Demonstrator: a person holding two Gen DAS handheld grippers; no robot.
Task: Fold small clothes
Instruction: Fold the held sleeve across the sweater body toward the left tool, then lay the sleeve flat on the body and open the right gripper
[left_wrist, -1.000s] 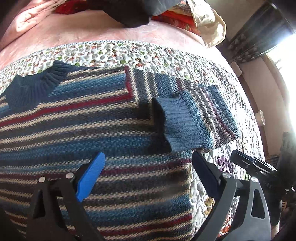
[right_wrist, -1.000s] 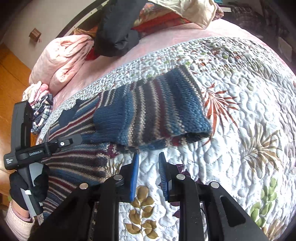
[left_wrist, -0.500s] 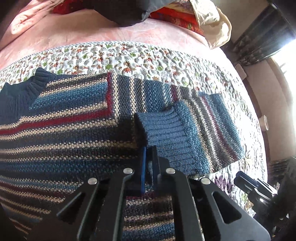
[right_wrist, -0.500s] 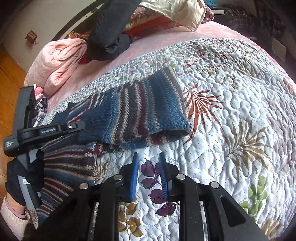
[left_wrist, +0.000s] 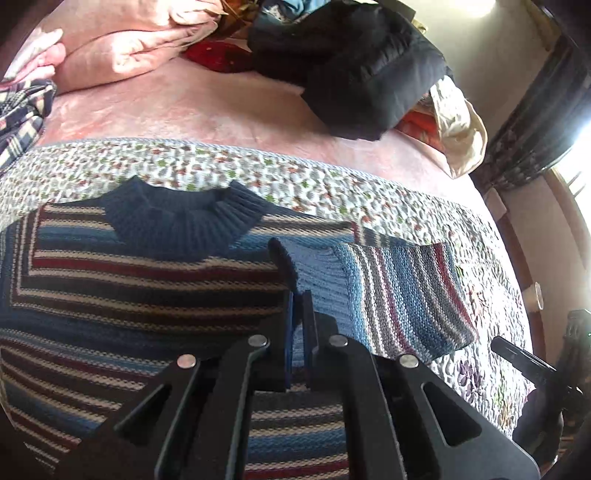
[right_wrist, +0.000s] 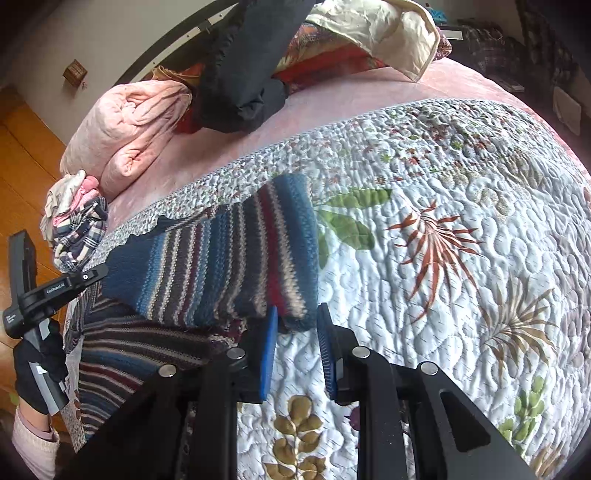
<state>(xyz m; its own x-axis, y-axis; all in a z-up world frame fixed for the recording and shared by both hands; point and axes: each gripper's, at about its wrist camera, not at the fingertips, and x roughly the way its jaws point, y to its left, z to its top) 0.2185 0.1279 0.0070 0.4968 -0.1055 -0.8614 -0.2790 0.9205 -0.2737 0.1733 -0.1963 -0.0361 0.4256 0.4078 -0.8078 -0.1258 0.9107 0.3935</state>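
Right gripper (right_wrist: 295, 321) jaws widened since earlier frame, at centre; left gripper (left_wrist: 297, 306) pressed together; sweater (left_wrist: 129, 295) sleeve (left_wrist: 399, 299) folded in, body fold left.

Bare quilt (right_wrist: 461, 295) right of sweater (right_wrist: 221, 258)

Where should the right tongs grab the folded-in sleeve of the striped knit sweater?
Grip the striped sleeve at its folded outer edge, where the right tongs sit slightly open. Come in low from the floral quilt side: that doubled fold bulges up, offering a thick lip.
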